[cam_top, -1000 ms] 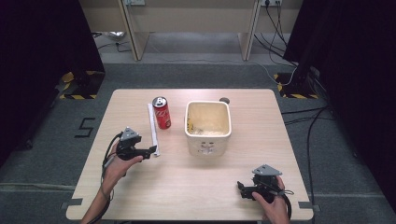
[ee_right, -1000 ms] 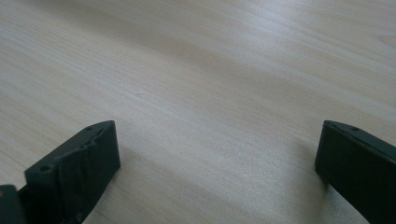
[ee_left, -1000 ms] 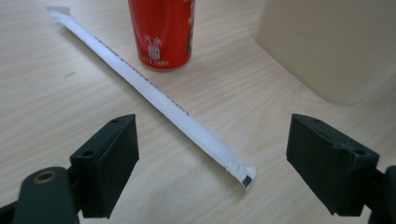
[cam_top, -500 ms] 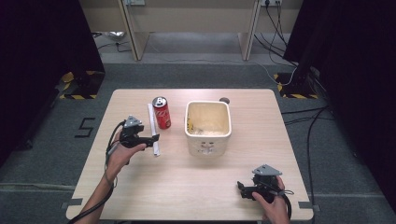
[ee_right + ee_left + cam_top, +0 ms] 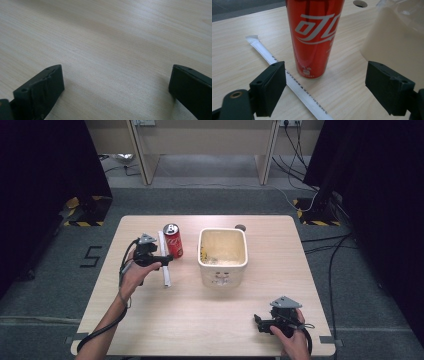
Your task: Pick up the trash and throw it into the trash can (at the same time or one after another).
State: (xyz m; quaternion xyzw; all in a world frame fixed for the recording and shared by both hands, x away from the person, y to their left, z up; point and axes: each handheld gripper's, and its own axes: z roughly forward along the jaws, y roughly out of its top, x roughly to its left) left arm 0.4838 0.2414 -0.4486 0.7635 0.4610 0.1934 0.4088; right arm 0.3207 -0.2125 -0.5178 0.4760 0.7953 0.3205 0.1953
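A red soda can stands upright left of a cream square tub. A white wrapped straw lies on the table just left of the can. My left gripper is open, its jaws wide apart and facing the can from close by, with the straw passing under the left jaw. Near the table's front right edge my right gripper rests open, with bare wood between its jaws.
The wooden table has a round cable hole behind the tub. Yellowish bits lie inside the tub. Dark curtains flank the table, and cables run over the grey floor to the right.
My left gripper has moved forward and right, from the table's left middle up to the straw and the can. The right gripper has stayed put.
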